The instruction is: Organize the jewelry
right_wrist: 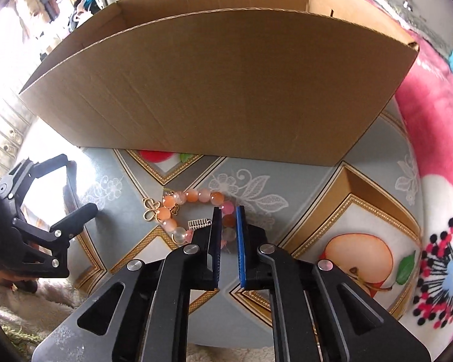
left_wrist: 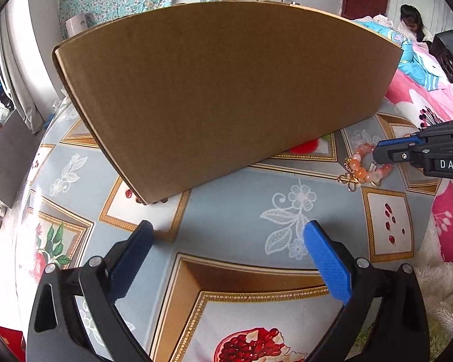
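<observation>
A bracelet of pink and orange beads (right_wrist: 190, 199) with gold charms lies on the patterned table, just in front of an open cardboard box (right_wrist: 226, 90). My right gripper (right_wrist: 229, 211) is down on the bracelet's right side, its jaws closed to a narrow gap with beads between them. In the left wrist view the bracelet (left_wrist: 362, 166) lies at the right, with the right gripper (left_wrist: 377, 154) on it. My left gripper (left_wrist: 226, 232) is open and empty, above the table in front of the box (left_wrist: 226, 90).
The table (left_wrist: 226, 196) has a grey floral and fruit-print cover. A pink patterned blanket (right_wrist: 438, 150) lies to the right. A fluffy rug (left_wrist: 438, 286) lies below the table's edge. A person (left_wrist: 412, 21) sits far back.
</observation>
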